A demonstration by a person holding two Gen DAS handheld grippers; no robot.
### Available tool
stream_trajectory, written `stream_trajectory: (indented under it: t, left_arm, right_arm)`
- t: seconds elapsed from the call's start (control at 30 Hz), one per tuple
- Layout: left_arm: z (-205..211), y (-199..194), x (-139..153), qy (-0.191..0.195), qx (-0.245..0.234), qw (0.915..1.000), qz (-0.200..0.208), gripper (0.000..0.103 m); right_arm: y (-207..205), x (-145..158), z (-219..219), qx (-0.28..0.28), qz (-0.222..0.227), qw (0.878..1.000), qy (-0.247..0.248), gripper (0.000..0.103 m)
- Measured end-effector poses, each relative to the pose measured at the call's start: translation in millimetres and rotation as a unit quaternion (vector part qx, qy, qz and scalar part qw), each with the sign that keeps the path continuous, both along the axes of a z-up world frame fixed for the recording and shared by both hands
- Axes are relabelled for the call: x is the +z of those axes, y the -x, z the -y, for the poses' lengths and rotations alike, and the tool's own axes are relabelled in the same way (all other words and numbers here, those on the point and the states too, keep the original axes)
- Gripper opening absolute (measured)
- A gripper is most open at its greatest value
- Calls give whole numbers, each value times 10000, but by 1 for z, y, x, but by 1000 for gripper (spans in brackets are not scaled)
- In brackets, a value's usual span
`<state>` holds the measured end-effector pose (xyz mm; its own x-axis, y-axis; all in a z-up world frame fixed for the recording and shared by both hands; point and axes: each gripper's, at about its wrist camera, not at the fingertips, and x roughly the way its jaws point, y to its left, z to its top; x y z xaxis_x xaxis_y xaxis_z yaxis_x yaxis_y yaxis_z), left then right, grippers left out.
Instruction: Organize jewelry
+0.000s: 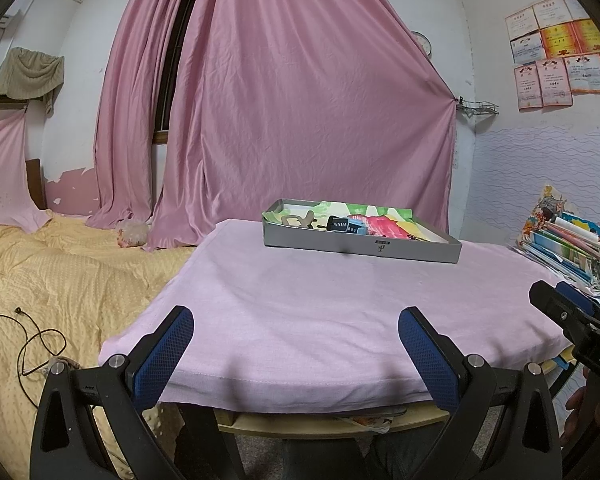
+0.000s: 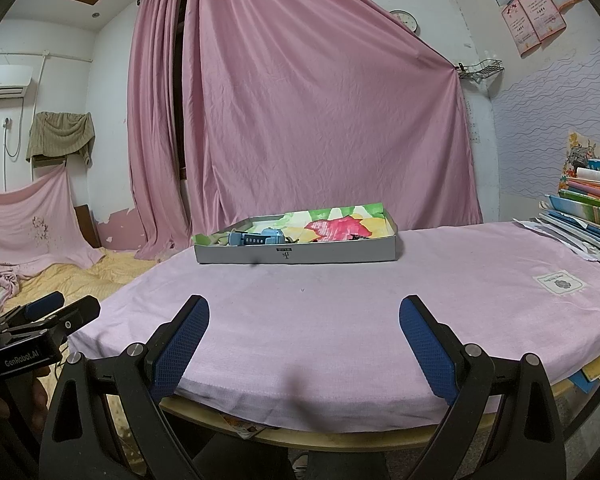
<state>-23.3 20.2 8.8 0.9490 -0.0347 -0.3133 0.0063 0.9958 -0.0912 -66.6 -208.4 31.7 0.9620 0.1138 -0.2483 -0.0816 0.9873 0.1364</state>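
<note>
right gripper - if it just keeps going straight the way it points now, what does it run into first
Probably the grey tray. The right gripper is open and empty near the table's front edge, with only bare pink cloth ahead. It seems to sit just above the cloth, but height is hard to judge, so it might skim the cloth first.

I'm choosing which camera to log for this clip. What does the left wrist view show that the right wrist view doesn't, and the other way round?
Only the left wrist view shows the black cable lying on the yellow bedspread.

Only the right wrist view shows the air conditioner on the wall and the white label on the pink tablecloth.

Both show the grey box holding a blue watch, the pink curtain, the stack of books, and each gripper open: left gripper, right gripper.
</note>
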Motion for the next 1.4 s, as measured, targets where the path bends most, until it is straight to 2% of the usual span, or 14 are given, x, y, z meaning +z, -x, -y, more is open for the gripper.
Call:
stream_trajectory:
  t: [1.4]
  left_arm:
    - [-2, 2, -4, 30, 1, 10000, -48, 103]
  right_arm:
    - [1, -7, -4, 25, -65, 10000, -14, 94]
